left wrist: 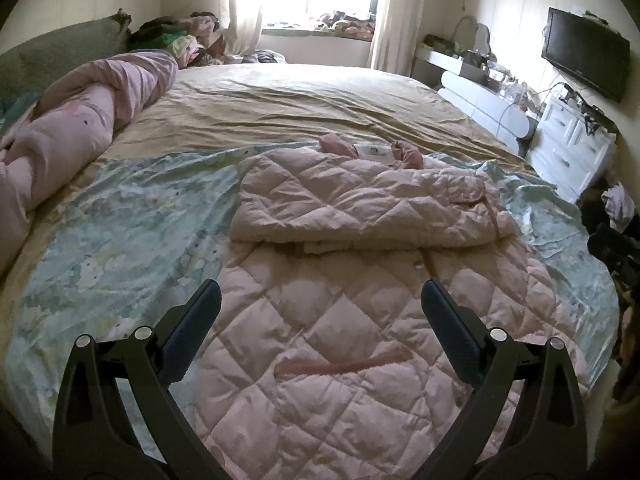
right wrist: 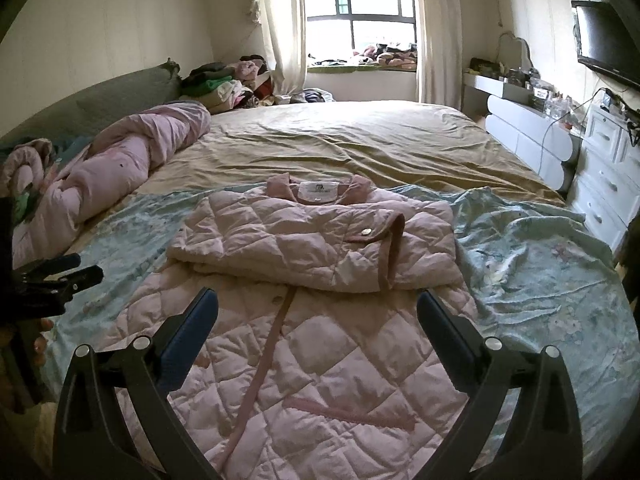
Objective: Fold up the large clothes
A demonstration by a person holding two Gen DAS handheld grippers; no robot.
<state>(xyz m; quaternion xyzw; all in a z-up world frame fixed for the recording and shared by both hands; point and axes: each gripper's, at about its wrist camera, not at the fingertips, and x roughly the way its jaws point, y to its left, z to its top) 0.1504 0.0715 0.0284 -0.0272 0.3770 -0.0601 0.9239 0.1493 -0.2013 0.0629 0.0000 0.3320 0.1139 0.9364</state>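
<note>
A pink quilted coat (left wrist: 340, 320) (right wrist: 320, 340) lies front-up on the bed, collar away from me. Both sleeves are folded across its chest into a thick band (left wrist: 360, 204) (right wrist: 312, 244). My left gripper (left wrist: 320, 292) hovers over the coat's lower left part, jaws wide open, nothing between them. Over the coat's lower middle my right gripper (right wrist: 318, 300) stands open and empty as well. The left gripper also shows at the left edge of the right wrist view (right wrist: 60, 276), held in a hand.
The coat rests on a light blue patterned sheet (left wrist: 120, 240) (right wrist: 540, 260) over a tan bedspread (left wrist: 300, 100). A rolled pink duvet (left wrist: 72, 140) (right wrist: 120, 160) lies along the left. White drawers (right wrist: 608, 184) and a wall TV (left wrist: 584, 56) stand at the right.
</note>
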